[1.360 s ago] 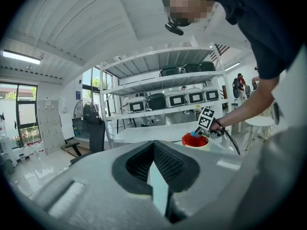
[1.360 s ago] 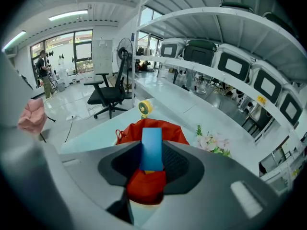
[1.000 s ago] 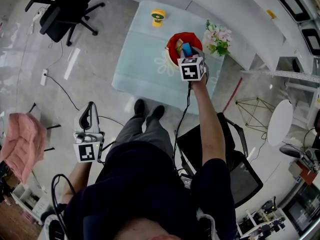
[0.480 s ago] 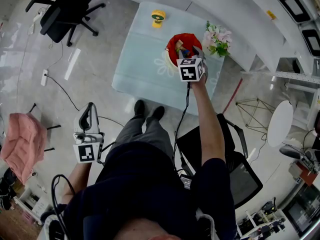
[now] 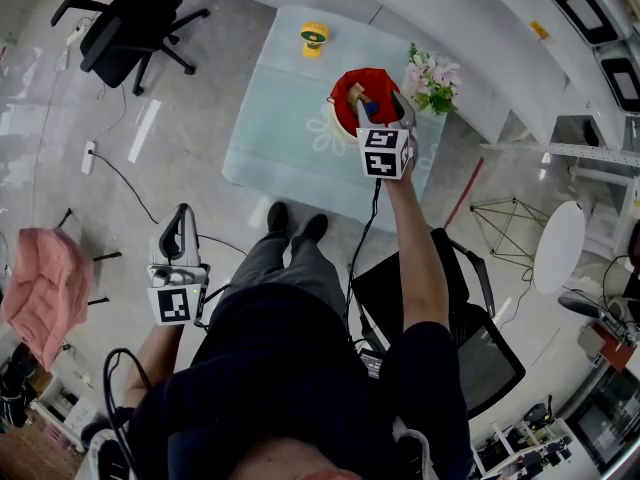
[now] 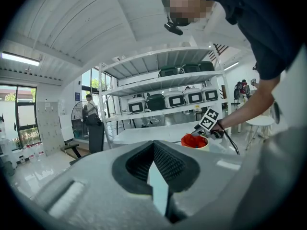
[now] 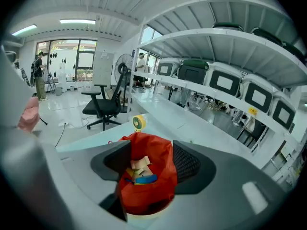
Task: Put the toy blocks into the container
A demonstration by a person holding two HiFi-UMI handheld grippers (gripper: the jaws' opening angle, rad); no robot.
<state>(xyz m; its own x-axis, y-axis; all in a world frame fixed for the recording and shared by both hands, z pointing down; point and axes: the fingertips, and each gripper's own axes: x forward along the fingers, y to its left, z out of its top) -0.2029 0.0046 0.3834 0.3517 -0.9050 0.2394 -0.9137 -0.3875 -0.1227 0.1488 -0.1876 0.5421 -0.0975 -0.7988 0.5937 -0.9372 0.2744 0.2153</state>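
A white container lined with a red bag [image 5: 343,80] stands on the pale glass table [image 5: 285,118], with several toy blocks [image 5: 359,97] inside it. My right gripper [image 5: 385,115] hovers over its near rim. Its jaws have just been opening and stand open with nothing between them. In the right gripper view the red bag [image 7: 160,152] fills the gap of that gripper [image 7: 149,163], with a blue block [image 7: 144,179] lying on wooden ones. My left gripper [image 5: 181,213] hangs low beside my left leg, far from the table, pads together [image 6: 156,176].
A small yellow toy [image 5: 316,34] sits at the table's far edge and a flower pot [image 5: 432,76] stands right of the container. A black office chair [image 5: 135,18] is far left, another chair [image 5: 480,338] is behind my right arm, and a pink cloth [image 5: 40,288] lies at the left.
The blue block that was at my right gripper's tips now lies in the container. The right jaws have opened and the gripper has lifted slightly. The left gripper has not moved.
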